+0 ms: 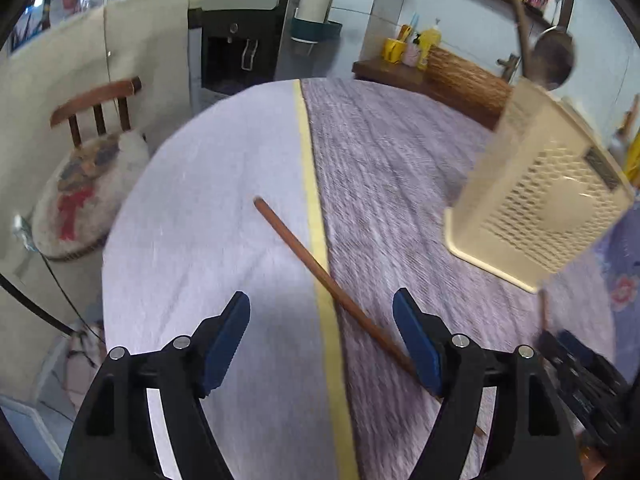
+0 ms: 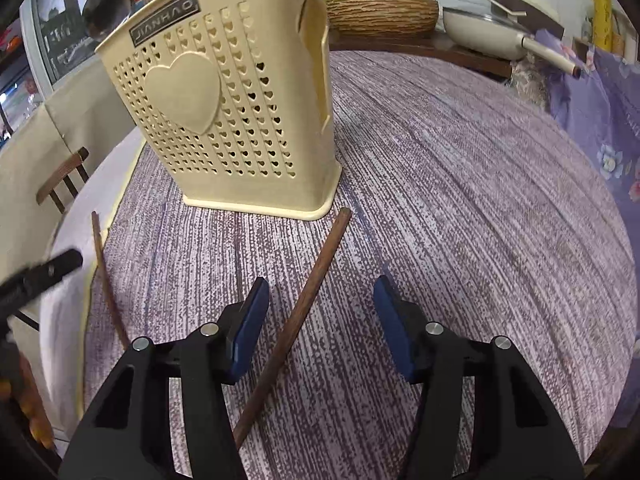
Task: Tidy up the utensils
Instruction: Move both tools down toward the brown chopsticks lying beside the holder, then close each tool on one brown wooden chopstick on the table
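A cream perforated utensil holder point(image 2: 224, 112) stands upright on the purple cloth, with a ladle point(image 2: 108, 8) sticking out of it. In the left wrist view the holder point(image 1: 540, 200) is at the right. A brown chopstick point(image 1: 304, 256) lies across the yellow stripe, its near part running between the fingers of my open left gripper point(image 1: 320, 300), close to the right finger. A second, darker chopstick point(image 2: 316, 276) lies flat in front of the holder, between the spread fingers of my right gripper point(image 2: 322, 284); the pads do not touch it. The first chopstick point(image 2: 106, 280) lies at the left.
The round table point(image 1: 200, 200) has white cloth on its left half and purple cloth on the right. A wooden chair point(image 1: 96, 120) stands beyond the left edge. Behind the table are a woven basin point(image 2: 380, 16), a pan point(image 2: 488, 36) and a water dispenser point(image 1: 240, 40).
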`<state>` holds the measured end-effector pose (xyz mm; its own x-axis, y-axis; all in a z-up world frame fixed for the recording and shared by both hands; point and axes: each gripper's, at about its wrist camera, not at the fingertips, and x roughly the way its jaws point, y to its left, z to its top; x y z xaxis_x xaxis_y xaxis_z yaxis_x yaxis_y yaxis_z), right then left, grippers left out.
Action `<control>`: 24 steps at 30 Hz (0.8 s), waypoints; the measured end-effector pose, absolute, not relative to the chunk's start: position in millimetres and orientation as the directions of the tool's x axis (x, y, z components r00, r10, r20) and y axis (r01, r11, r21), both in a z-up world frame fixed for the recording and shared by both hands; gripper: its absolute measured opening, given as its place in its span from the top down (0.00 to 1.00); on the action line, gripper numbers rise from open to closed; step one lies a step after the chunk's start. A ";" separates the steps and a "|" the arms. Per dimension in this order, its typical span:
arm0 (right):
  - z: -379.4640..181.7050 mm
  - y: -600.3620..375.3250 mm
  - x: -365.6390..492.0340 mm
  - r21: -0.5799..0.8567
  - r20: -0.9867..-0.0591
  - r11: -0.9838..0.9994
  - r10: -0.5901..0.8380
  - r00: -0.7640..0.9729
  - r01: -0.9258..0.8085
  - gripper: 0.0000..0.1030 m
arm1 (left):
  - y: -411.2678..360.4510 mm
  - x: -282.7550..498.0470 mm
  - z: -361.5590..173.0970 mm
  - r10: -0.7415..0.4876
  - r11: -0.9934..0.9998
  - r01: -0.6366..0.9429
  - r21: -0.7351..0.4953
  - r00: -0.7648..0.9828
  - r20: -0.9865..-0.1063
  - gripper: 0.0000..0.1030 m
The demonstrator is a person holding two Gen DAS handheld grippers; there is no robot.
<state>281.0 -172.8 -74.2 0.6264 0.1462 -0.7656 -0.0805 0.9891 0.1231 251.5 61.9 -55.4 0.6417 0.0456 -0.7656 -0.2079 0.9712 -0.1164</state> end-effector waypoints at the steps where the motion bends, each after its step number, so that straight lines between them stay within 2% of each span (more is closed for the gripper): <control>1: -74.5 -172.6 281.2 0.123 -0.766 0.989 0.148 0.626 -0.083 0.47 | 60.5 259.8 -57.7 0.061 0.975 -0.205 -0.087 0.623 -0.780 0.29; 3: -74.5 -172.3 282.0 0.121 -0.767 0.989 0.149 0.624 -0.087 0.47 | 57.9 276.0 -63.8 0.091 0.979 -0.201 -0.038 0.593 -0.800 0.29; 6: -74.8 -174.4 282.3 0.121 -0.767 0.988 0.151 0.623 -0.091 0.49 | 51.1 281.4 -68.8 0.136 0.983 -0.179 0.035 0.590 -0.796 0.36; 8: -74.6 -175.8 283.8 0.114 -0.768 0.989 0.146 0.624 -0.091 0.51 | 45.9 278.0 -68.2 0.120 0.988 -0.149 0.037 0.600 -0.791 0.53; 11: -73.6 -175.0 289.5 0.106 -0.769 0.990 0.138 0.624 -0.090 0.58 | 41.6 274.6 -68.3 0.095 0.994 -0.101 0.042 0.606 -0.790 0.70; 13: -72.7 -175.6 292.0 0.108 -0.769 0.990 0.143 0.624 -0.094 0.64 | 39.1 273.9 -68.1 0.082 0.996 -0.086 0.038 0.606 -0.791 0.75; 18: -72.2 -180.0 291.1 0.130 -0.770 0.985 0.174 0.614 -0.117 0.81 | 42.8 267.7 -66.9 0.042 0.998 -0.069 0.000 0.608 -0.793 0.78; 21: -71.7 -186.7 292.0 0.160 -0.773 0.979 0.205 0.600 -0.127 0.86 | 45.2 262.9 -64.9 -0.057 0.996 -0.026 -0.090 0.589 -0.806 0.84; 24: -70.8 -190.4 289.5 0.180 -0.772 0.975 0.221 0.596 -0.128 0.87 | 33.0 257.1 -65.6 -0.060 0.998 0.013 -0.064 0.585 -0.809 0.85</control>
